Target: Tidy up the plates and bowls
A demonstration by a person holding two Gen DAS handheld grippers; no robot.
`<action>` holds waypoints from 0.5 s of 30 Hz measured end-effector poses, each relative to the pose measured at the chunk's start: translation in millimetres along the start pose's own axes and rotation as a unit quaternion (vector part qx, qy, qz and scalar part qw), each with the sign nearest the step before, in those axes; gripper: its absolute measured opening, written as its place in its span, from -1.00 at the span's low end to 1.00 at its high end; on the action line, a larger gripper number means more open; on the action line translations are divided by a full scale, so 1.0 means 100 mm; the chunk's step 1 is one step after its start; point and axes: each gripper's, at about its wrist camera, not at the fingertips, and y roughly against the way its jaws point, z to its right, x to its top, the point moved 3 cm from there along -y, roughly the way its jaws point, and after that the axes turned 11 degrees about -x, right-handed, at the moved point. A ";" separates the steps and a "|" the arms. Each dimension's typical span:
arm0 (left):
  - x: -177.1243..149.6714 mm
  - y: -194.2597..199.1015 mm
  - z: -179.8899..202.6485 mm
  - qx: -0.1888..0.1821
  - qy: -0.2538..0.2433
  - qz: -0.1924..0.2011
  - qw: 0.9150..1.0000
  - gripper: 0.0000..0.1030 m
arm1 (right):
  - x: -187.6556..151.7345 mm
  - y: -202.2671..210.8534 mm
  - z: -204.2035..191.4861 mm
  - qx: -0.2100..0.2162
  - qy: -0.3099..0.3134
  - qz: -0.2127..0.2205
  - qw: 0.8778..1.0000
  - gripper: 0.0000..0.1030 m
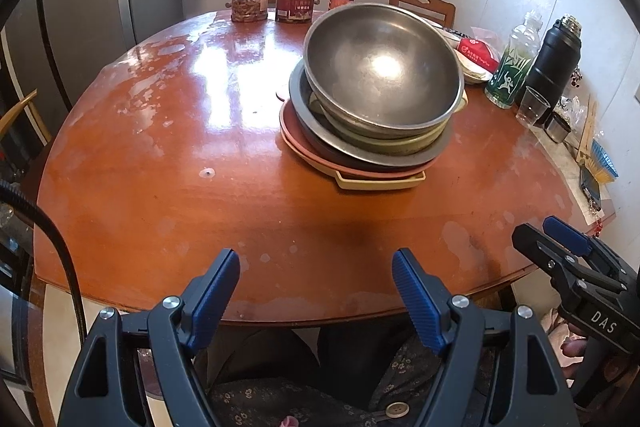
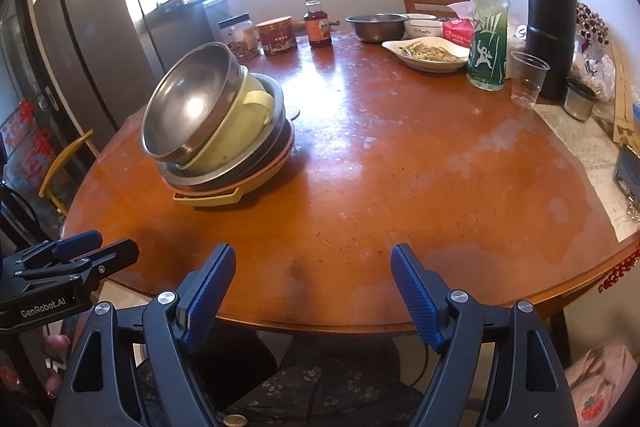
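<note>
Round wooden table (image 1: 160,155): jars, sauce bottle at 12 o'clock; green bottle (image 2: 488,39), black flask (image 2: 554,23), plastic cup at 2 o'clock. Stacked bowls and plates (image 1: 372,107) mid-table, steel bowl (image 1: 384,67) tilted atop. Left gripper (image 1: 316,291), right gripper (image 2: 312,287) at 6 o'clock edge, jaws wide, empty, well apart from stack.

We see the left hand-held gripper (image 1: 316,277) with jaws apart and empty above the near edge of the surface (image 1: 180,187). Farther back, a steel bowl (image 1: 382,67) tilts atop stacked plates (image 1: 360,155). The right hand-held gripper (image 1: 560,239) enters at right.
</note>
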 end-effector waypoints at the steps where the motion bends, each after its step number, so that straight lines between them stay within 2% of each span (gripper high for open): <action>1: 0.00 -0.01 0.00 0.000 0.000 -0.001 1.000 0.52 | -0.01 0.00 -0.01 0.001 0.000 -0.001 1.000 0.57; 15: -0.01 -0.03 -0.02 0.006 0.007 -0.005 1.000 0.52 | -0.03 -0.06 -0.06 0.010 0.003 -0.014 1.000 0.57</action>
